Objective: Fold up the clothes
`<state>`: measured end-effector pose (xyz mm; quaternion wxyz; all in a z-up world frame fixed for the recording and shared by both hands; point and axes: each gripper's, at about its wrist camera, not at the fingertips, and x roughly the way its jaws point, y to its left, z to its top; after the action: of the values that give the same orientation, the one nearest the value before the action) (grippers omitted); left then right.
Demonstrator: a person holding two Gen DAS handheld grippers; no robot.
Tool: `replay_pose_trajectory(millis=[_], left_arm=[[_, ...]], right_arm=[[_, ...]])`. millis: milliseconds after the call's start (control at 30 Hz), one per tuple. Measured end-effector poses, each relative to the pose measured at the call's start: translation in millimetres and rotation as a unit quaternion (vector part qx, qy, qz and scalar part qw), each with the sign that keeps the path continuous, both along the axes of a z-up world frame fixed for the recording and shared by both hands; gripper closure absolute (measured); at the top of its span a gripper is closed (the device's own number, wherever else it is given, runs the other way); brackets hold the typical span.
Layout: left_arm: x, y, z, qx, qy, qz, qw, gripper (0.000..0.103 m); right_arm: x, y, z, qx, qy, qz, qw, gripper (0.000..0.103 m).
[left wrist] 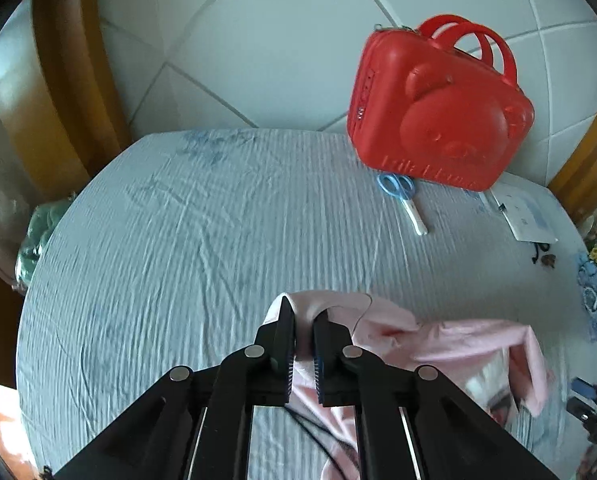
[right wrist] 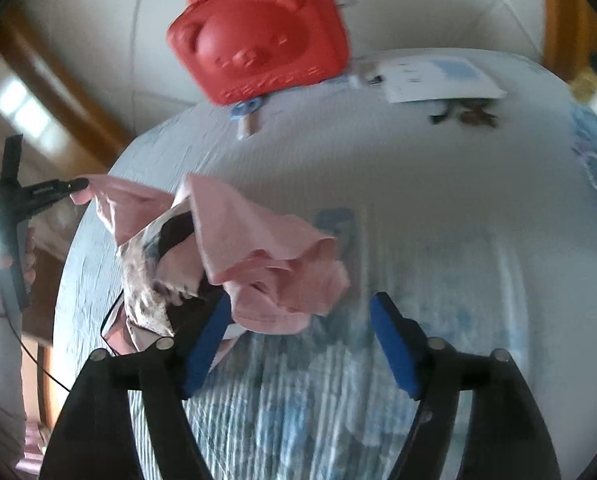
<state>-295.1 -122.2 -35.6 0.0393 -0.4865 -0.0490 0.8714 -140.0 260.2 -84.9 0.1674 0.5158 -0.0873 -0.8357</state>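
Note:
A pink garment [left wrist: 450,336] with a printed front lies crumpled on the light blue bed sheet [left wrist: 178,240]. My left gripper [left wrist: 304,312] is shut on an edge of the garment and holds it lifted. In the right wrist view the pink garment [right wrist: 258,248] hangs bunched from the left gripper [right wrist: 74,186] at the far left. My right gripper [right wrist: 302,304] is open, its blue-padded fingers [right wrist: 394,344] just in front of the garment's lower folds, not closed on them.
A red bear-face case [left wrist: 434,112] stands at the bed's far side against the white padded headboard [left wrist: 258,40]. Blue-handled scissors [left wrist: 402,196] and papers [left wrist: 526,212] lie beside it. Small clutter lies at the right edge [left wrist: 594,280].

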Motion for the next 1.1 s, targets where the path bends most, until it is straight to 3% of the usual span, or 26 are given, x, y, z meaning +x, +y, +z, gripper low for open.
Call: replay_pose_trajectory(millis=[167, 267, 300, 333, 367, 400, 500, 667, 733, 867, 900, 1000, 1100], left_arm=[[9, -20, 17, 0.005, 0.011, 0.017, 0.9998, 0.088], [10, -25, 12, -0.001, 0.024, 0.017, 0.9996, 0.086], [10, -24, 9, -0.005, 0.029, 0.018, 0.9994, 0.086], [8, -22, 6, -0.011, 0.031, 0.020, 0.9993, 0.086], [7, -22, 3, -0.014, 0.030, 0.023, 0.9992, 0.087], [5, -21, 2, -0.016, 0.029, 0.025, 0.9991, 0.087], [-12, -13, 1, -0.038, 0.029, 0.023, 0.9986, 0.087], [-32, -12, 0, -0.028, 0.024, 0.025, 0.9990, 0.086], [-30, -8, -5, -0.033, 0.004, 0.012, 0.9994, 0.084], [11, 8, -19, -0.043, -0.026, -0.031, 0.9983, 0.076], [21, 11, -22, -0.038, -0.031, -0.035, 0.9982, 0.071], [70, 20, -41, -0.006, -0.059, -0.039, 0.9975, 0.063], [108, 33, -57, 0.007, -0.071, -0.035, 0.9968, 0.062]], right_arm=[[-19, -41, -9, 0.031, 0.014, 0.060, 0.998, 0.021], [-35, -56, -28, 0.041, -0.002, 0.074, 0.996, 0.019], [-41, -61, -36, 0.050, -0.010, 0.080, 0.996, 0.024], [-48, -68, -45, 0.079, -0.019, 0.085, 0.993, 0.038], [-55, -70, -49, 0.091, -0.022, 0.085, 0.992, 0.085], [-59, -69, -50, 0.090, -0.021, 0.082, 0.992, 0.095], [-86, -61, -31, 0.103, 0.015, 0.055, 0.993, 0.095], [-148, -34, 14, 0.093, 0.088, -0.020, 0.992, 0.094], [-167, -27, 18, 0.097, 0.072, -0.040, 0.992, 0.087], [-149, -11, 25, 0.078, 0.081, -0.047, 0.992, 0.029], [-136, -4, 26, 0.070, 0.083, -0.049, 0.993, 0.023], [-99, 22, 19, 0.040, 0.064, -0.059, 0.995, 0.023], [-58, 37, 9, 0.032, 0.036, -0.065, 0.997, 0.023]])
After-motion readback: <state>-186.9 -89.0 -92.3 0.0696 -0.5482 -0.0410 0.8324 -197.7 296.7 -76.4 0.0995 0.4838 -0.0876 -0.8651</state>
